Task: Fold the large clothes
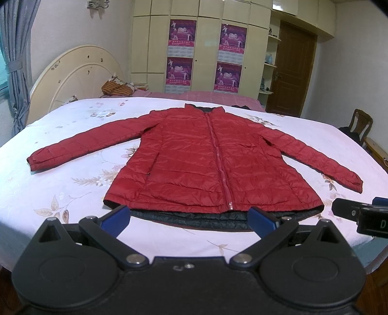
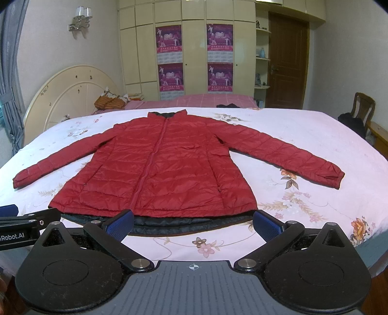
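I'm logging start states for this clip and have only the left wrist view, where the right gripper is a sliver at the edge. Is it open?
Observer: Yes. In the right wrist view the right gripper stands wide open, with nothing held between its fingers.
Operator: What is it pointing at?
Observer: The near hem of the red jacket. The dark lining peeking out below the hem runs across the gap between the fingers. I cannot tell whether they touch it.
Operator: Anything else my view cuts off?
Observer: The wall lamp above the headboard shows whole here, with two glass shades.
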`<state>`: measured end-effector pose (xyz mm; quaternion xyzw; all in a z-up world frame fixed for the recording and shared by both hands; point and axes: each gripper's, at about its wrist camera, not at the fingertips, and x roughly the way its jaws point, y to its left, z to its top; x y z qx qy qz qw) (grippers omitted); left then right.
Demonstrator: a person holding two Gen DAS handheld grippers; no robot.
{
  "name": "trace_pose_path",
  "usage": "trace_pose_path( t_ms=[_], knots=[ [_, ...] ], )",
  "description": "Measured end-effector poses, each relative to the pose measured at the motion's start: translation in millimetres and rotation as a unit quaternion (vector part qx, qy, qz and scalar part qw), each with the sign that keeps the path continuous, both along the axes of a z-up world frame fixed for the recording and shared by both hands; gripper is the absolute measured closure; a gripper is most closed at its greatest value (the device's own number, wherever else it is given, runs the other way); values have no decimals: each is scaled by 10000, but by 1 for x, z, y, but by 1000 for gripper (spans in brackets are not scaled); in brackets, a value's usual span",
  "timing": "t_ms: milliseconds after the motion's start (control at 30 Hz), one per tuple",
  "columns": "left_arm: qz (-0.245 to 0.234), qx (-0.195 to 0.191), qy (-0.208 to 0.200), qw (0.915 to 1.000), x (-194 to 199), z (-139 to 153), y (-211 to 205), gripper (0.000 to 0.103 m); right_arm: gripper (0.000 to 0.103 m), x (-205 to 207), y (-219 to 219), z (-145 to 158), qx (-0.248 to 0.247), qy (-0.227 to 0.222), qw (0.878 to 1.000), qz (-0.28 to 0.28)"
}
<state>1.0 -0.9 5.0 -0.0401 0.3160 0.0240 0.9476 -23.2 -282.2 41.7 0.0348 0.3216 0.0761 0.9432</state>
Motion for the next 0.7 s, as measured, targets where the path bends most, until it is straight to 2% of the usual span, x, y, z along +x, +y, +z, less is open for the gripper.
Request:
trace_pose_path(
  t_ms=[700],
  knots=[
    [2,1,-21,10000,-2,0,0,0,0,1,-5,1,14,3,10000,-18]
  ],
)
